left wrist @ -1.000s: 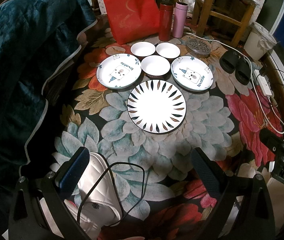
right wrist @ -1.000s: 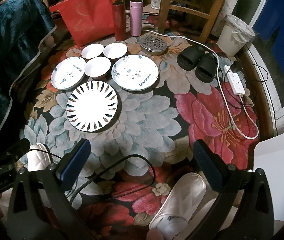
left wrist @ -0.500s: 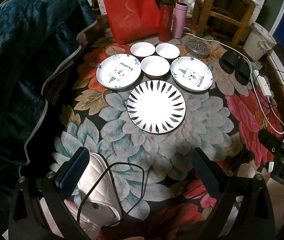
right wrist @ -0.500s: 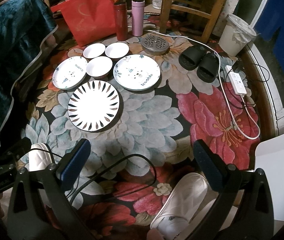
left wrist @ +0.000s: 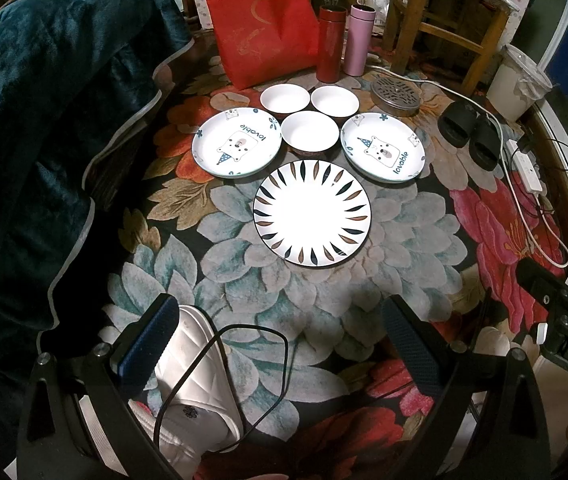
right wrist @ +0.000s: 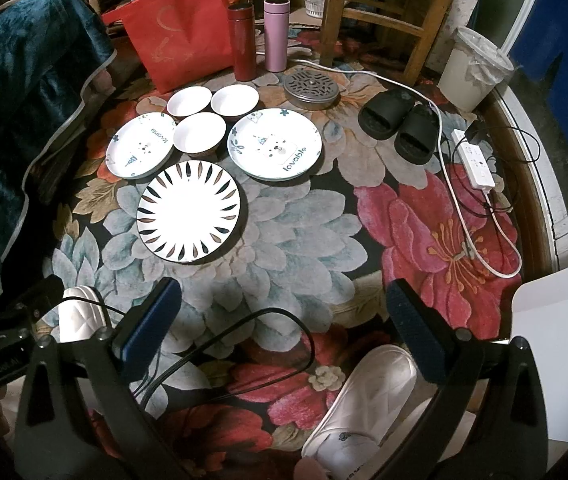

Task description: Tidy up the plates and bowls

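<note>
On the floral rug lie a large white plate with a dark petal rim [left wrist: 312,213] [right wrist: 188,210], two bear plates, one left [left wrist: 237,147] [right wrist: 141,151] and one right [left wrist: 382,147] [right wrist: 274,149], and three white bowls [left wrist: 310,131] [right wrist: 199,133] clustered between them. My left gripper [left wrist: 279,332] is open and empty, well short of the petal plate. My right gripper [right wrist: 284,314] is open and empty, to the right of and nearer than the plates.
A red bag [left wrist: 264,24], red flask [left wrist: 328,44] and pink flask [left wrist: 357,40] stand behind the bowls. A metal round lid [left wrist: 396,94], black slippers [left wrist: 472,130], power strip with cords [right wrist: 478,164], white bin [right wrist: 472,68], white slippers [left wrist: 191,384] [right wrist: 364,404] and a teal blanket [left wrist: 43,128] surround the area.
Both views shift slightly; the right gripper has edged forward and left a little. The plates and bowls have not moved.
</note>
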`<state>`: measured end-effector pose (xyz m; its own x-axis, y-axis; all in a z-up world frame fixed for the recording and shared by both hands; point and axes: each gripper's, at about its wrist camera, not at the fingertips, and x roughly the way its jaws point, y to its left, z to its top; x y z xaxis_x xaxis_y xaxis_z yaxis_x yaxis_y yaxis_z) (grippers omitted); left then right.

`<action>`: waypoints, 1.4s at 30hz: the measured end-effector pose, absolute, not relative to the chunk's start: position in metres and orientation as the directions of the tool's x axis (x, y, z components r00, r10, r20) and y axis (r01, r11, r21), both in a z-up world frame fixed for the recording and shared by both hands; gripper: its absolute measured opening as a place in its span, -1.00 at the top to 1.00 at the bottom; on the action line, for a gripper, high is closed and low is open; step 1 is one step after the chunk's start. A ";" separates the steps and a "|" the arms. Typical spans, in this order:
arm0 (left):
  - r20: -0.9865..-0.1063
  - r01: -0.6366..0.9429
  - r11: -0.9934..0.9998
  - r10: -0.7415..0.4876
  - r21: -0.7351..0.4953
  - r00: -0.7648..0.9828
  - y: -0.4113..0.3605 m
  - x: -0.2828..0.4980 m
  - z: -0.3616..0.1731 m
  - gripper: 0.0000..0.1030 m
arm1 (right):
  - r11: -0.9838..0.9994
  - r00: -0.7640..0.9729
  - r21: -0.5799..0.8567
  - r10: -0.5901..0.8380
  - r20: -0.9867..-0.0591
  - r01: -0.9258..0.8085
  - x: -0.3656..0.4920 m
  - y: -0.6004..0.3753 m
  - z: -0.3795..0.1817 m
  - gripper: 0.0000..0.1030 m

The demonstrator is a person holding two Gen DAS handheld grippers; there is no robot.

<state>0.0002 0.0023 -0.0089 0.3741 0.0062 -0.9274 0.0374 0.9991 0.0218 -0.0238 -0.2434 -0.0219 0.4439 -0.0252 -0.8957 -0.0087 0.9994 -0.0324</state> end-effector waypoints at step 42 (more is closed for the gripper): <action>-0.949 0.008 1.000 -0.014 -0.012 0.315 0.007 0.010 -0.017 -0.97 | 1.000 0.384 0.015 0.011 -0.923 0.009 -0.018 -0.243 -0.027 -0.99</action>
<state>0.0095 0.0068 -0.0169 0.3152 -0.0136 -0.9489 0.0076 0.9999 -0.0118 -0.0177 -0.2432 -0.0272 0.3845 0.0105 -0.9231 0.0085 0.9999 0.0149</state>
